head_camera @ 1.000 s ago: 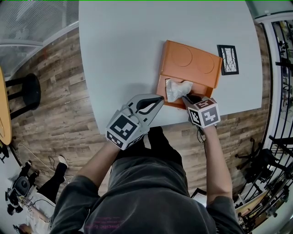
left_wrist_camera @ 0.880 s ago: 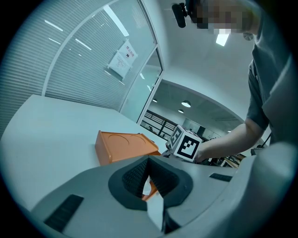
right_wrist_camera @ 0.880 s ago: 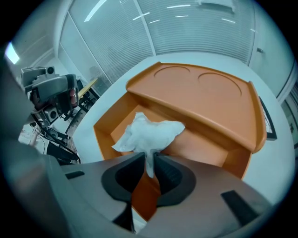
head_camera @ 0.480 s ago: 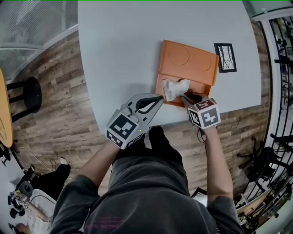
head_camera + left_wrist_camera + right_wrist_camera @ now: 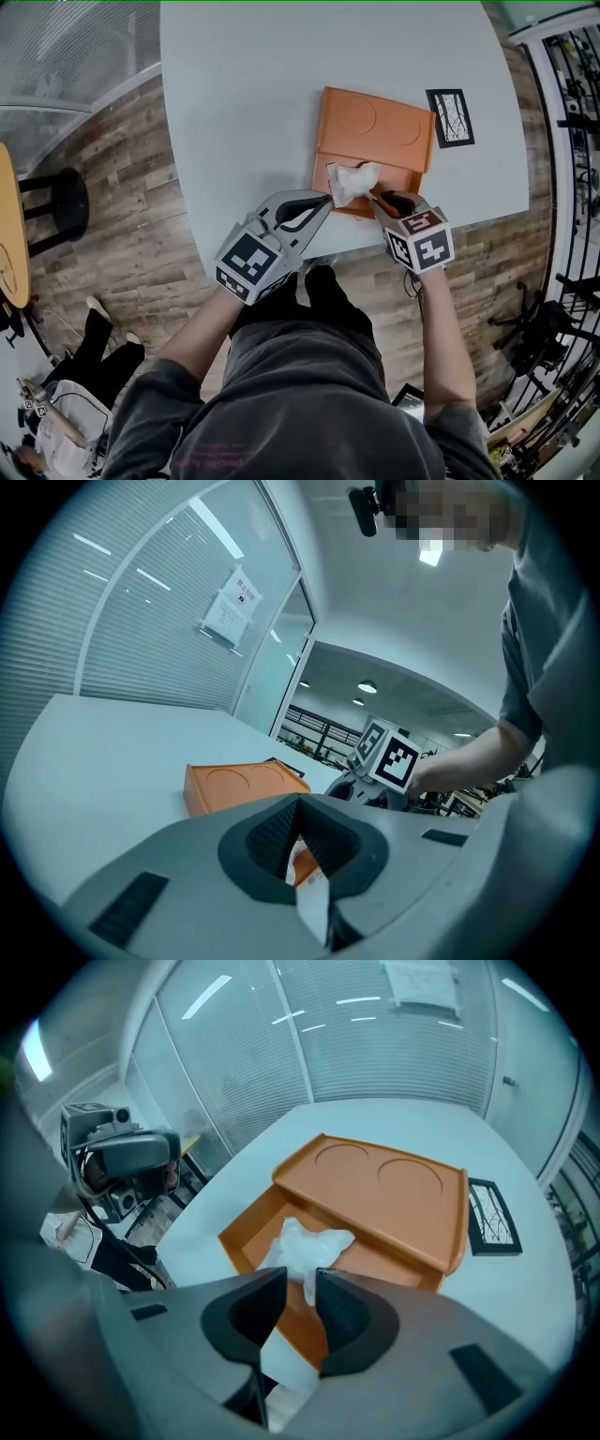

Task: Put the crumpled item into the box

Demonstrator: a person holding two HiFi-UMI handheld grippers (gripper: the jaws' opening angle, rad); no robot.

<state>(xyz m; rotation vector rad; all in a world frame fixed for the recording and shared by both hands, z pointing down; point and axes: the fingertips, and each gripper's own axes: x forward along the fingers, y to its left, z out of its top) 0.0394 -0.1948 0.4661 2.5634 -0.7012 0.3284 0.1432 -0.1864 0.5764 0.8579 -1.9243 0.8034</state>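
Right gripper view shows the right gripper [image 5: 300, 1281] with its jaws parted, having just been opening; nothing is clamped between the pads. The crumpled item [image 5: 307, 1244], a white wad, lies inside the orange box [image 5: 246, 1229] just beyond the jaw tips, toward the box's left end and against the edge of the hinged lid [image 5: 389, 1194]. Head view places the box at the near edge of the table [image 5: 244, 112], with a black-framed card [image 5: 450, 117] beside the lid. The left gripper [image 5: 323, 200] points at the box's left wall, jaw tips together and holding nothing; it stands clear of the wad.
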